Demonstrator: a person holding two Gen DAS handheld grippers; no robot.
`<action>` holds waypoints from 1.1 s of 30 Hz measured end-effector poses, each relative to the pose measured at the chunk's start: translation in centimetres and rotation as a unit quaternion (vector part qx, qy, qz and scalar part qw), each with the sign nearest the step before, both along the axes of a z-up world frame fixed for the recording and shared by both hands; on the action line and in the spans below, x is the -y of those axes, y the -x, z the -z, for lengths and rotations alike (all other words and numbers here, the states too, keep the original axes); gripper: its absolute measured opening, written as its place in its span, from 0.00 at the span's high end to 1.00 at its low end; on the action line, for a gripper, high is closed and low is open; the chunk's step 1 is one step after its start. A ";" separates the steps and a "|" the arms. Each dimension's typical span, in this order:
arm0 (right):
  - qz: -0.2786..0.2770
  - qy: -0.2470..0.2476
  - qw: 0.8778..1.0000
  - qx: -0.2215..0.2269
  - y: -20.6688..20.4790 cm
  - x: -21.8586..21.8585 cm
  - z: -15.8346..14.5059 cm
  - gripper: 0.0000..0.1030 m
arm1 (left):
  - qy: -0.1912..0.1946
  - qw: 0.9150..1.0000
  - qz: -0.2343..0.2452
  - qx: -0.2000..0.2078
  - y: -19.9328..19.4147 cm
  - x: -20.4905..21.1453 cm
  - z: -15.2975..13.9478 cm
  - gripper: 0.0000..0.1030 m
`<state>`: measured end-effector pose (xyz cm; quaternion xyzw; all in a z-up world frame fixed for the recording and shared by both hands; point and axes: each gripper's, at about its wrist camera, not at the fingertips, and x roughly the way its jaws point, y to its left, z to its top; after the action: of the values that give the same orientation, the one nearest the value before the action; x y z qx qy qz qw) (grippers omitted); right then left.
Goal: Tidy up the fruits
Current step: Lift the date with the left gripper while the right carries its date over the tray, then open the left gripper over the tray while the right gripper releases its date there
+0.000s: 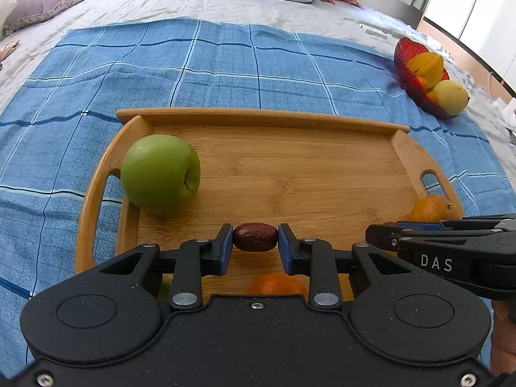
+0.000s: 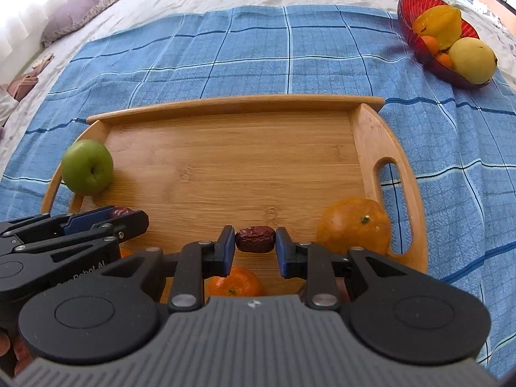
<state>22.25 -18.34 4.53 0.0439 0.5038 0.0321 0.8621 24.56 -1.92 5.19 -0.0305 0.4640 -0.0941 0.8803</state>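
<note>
My tongs side by side over tray [image 2: 225,104] near edge, date between each pair: left gripper [image 1: 255,242], right gripper [image 2: 254,239]. Apple [image 2: 87,167] in tray far left, orange [image 2: 354,225] near right. Fruit bowl [image 2: 416,6] far right on cloth [image 2: 225,48]

At the lower centre of the left wrist view, a small orange fruit [image 1: 277,283] is half hidden behind the tongs' body; a larger orange [image 1: 432,208] sits partly behind the other tongs.
</note>
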 end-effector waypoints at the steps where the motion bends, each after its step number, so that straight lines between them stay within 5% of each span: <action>1: 0.000 0.003 1.000 0.002 0.0 0.0 0.0 0.69 | -0.001 1.000 0.000 0.001 0.0 0.1 0.1 0.72; 28: -0.001 0.009 1.000 0.016 0.0 -0.1 1.0 0.68 | -0.021 1.000 0.001 0.016 0.0 0.7 1.0 0.72; 33: -0.003 -0.002 1.000 0.021 0.1 0.2 1.0 0.60 | -0.015 1.000 0.002 0.015 0.1 0.6 0.9 0.66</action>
<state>22.11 -18.54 3.55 0.0432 0.4861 0.0360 0.8721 24.42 -2.48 4.28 -0.0147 0.4519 -0.0891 0.8875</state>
